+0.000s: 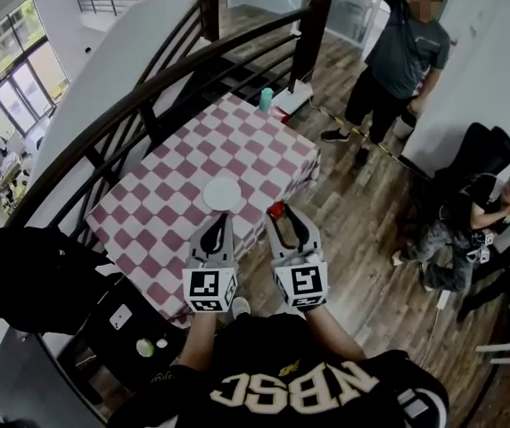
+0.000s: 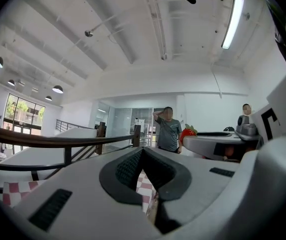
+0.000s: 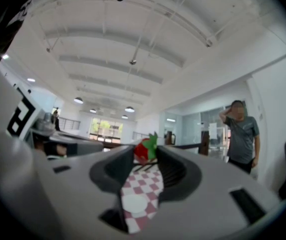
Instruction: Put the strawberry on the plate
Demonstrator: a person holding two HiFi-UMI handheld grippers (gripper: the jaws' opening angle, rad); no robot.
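1. Head view, bottom middle: both grippers sit side by side over the near edge of the checkered table (image 1: 148,226), marker cubes toward the wearer.
2. The left gripper (image 1: 220,223) has its jaws pressed together at the tips with nothing in them; the left gripper view shows that clearly.
3. The right gripper (image 1: 282,216) has its jaws fairly wide and clamped on the strawberry (image 3: 144,150) right at the tips, green leaves on its upper right.
4. So the strawberry is held, not on the white plate (image 1: 222,193). It's just off the plate's lower right in the head view.
5. Further up the frame there's a teal cup-like thing (image 1: 266,99) by the far table edge.
6. Upper right is a standing person (image 1: 398,61), and another person (image 1: 469,221) is seated at right.
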